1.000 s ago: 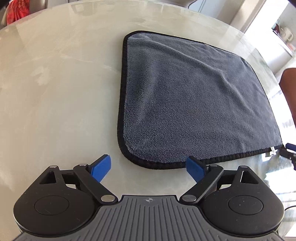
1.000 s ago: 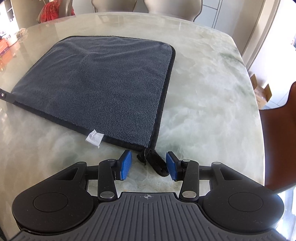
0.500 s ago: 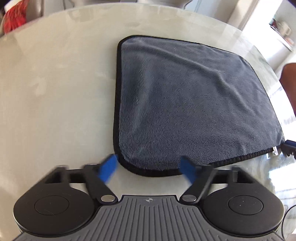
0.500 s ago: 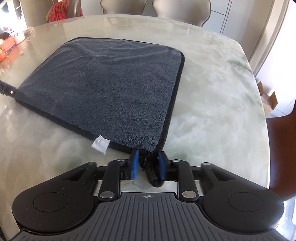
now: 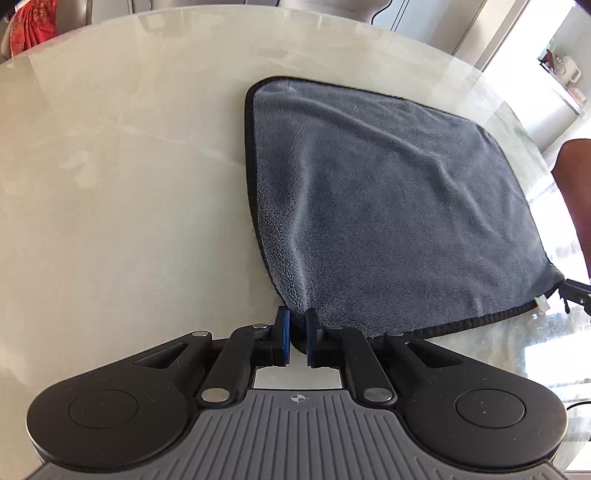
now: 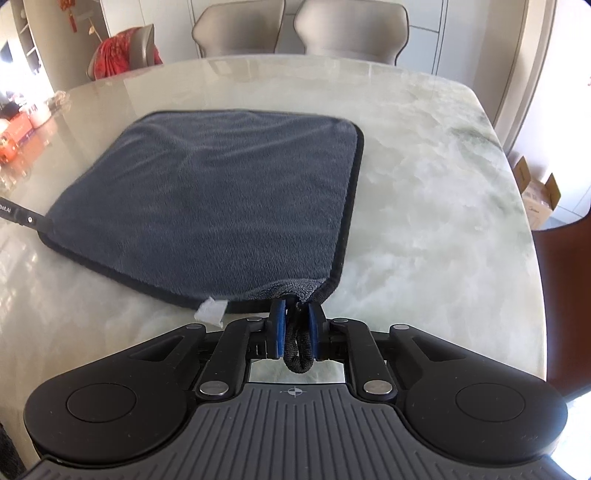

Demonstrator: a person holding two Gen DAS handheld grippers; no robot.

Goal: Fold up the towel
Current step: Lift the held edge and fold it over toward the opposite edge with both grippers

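Observation:
A grey towel (image 5: 388,206) with a black hem lies spread on the pale marble table (image 5: 122,206). My left gripper (image 5: 296,330) is shut on the towel's near left corner, which is lifted off the table. In the right wrist view the same towel (image 6: 221,206) shows, and my right gripper (image 6: 296,325) is shut on its near right corner and black hanging loop (image 6: 297,350). A white label (image 6: 211,313) hangs from the near hem. The near edge between the grippers is raised.
Beige chairs (image 6: 351,29) stand at the table's far side, one with a red cloth (image 6: 118,55). A brown chair (image 6: 565,295) is at the right. A cardboard box (image 6: 539,199) sits on the floor beyond the right edge. Small items (image 6: 22,122) lie at the far left.
Both grippers closed in on the towel's near corners and shut on them. The corners and near edge have since lifted off the table.

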